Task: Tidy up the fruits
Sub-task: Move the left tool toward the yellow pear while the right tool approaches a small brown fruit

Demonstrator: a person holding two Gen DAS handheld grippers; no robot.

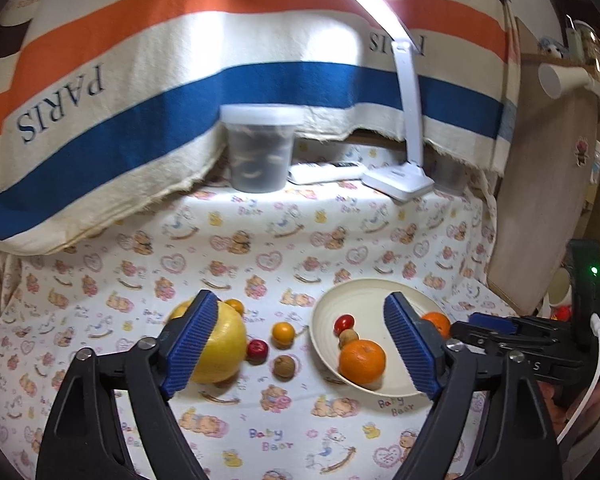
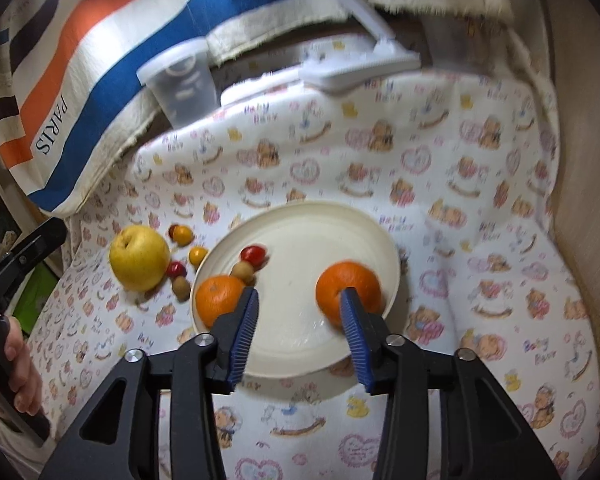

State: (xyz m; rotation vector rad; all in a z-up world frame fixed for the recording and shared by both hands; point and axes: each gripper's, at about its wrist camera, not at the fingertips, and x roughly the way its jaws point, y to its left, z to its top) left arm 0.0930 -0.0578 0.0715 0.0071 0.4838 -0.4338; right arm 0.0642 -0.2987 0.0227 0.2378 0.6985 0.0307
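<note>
A cream plate holds two oranges, a red cherry tomato and a small brown fruit. Left of the plate on the cloth lie a big yellow pear, small orange fruits, a red one and a brown one. My left gripper is open and empty above the loose fruits. My right gripper is open and empty over the plate; it also shows in the left wrist view.
A teddy-bear print cloth covers the table. At the back stand a lidded plastic tub, a white remote and a white desk lamp. A striped PARIS cloth hangs behind. A board leans at the right.
</note>
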